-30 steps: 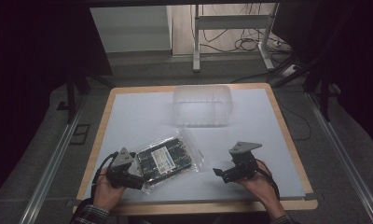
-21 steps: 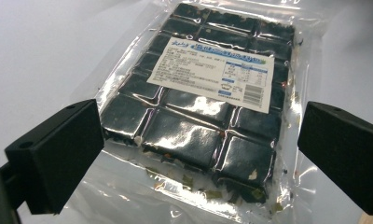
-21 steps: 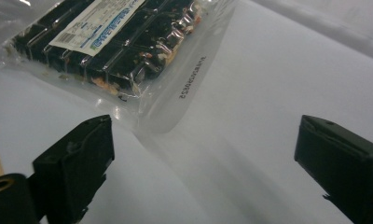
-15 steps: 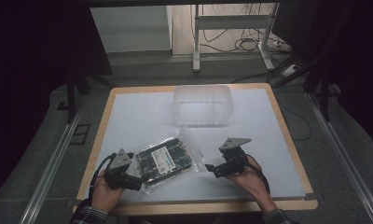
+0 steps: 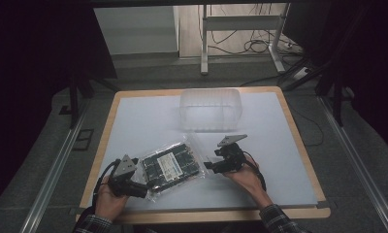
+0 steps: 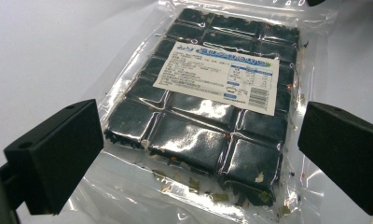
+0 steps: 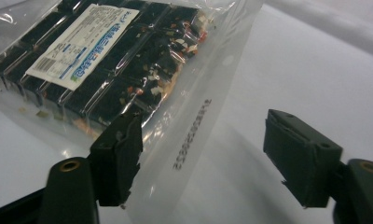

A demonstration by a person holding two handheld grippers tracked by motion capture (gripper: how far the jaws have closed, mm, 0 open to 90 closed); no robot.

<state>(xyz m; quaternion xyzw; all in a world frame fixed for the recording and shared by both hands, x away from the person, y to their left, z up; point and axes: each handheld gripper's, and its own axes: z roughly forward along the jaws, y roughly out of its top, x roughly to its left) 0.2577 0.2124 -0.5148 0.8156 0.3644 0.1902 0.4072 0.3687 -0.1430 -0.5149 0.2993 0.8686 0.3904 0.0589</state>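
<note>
Step in hand, as I judge it: getting a 2-claw hold on the sealed clear bag [image 5: 174, 165] lying flat on the white bench [image 5: 289, 165], approx midway btwn the 2 claws. Right claw [image 5: 209, 165] sat at the bag's edge on its own side; in the right gripper view its jaws stood part open and had just been closing, w/ the bag's clear printed margin [image 7: 189, 140] btwn them, 1 jaw over the plastic and the other well off it, pads not pressing yet. Left claw [image 5: 142, 192] rested at the bag's near corner on its side, jaws wide, the bag's near end [image 6: 194, 154] lying btwn and ahead of them, nothing gripped. Next move prob calls for the right claw to shut fully on that thin margin w/o sliding off, and for the left claw to ease forward and pinch its own edge; slick film, so a shallow bite could slip. Containers: the bag held 1 dark slab scored into squares, w/ a white printed label [image 6: 222, 77] on top and loose flecks, pale and reddish, gathered at the ends inside the plastic. Beyond both claws, far side of the bag, a clear plastic tub [image 5: 210, 109] stood on the bench, well apart from the bag; it looked empty, though its see-through walls made that hard to be sure of.
</note>
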